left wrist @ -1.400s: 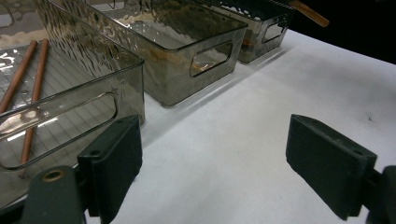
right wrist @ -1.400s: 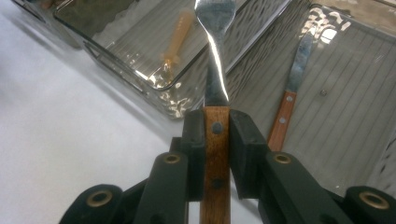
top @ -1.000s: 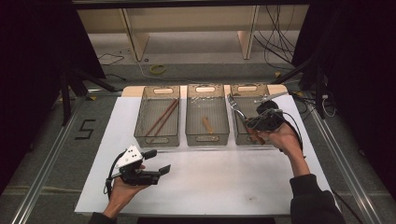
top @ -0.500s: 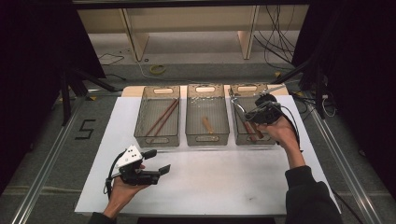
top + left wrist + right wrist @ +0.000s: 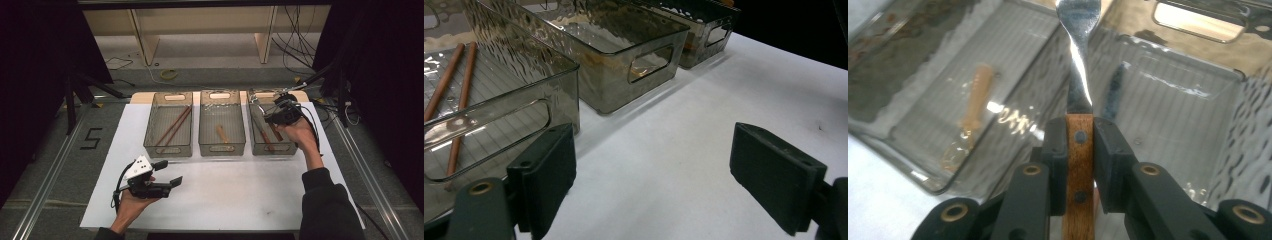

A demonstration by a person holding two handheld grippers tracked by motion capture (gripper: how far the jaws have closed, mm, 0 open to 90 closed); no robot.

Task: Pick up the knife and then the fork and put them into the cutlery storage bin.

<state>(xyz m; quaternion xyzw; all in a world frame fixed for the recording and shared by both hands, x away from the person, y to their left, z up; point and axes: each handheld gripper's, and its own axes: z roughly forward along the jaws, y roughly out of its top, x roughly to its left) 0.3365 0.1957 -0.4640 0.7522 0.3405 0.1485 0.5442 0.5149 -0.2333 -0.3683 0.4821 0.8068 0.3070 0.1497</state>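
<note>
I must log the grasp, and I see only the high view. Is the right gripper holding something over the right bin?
Observer: Yes. The right gripper is shut on a wooden-handled utensil; its fingers clamp the riveted handle.
Operator: Which way does the metal end point?
Observer: Away from the gripper, above the right bin.
Operator: And the left gripper?
Observer: The left gripper is open, with bare white table between its fingers.

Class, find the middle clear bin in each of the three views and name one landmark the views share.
High view: middle bin, centre of the row of three.
Left gripper view: middle bin, upper centre, its handle cutout facing us.
Right gripper view: middle bin, left side, behind the clamped utensil.
Shared landmark: white tabletop.
</note>
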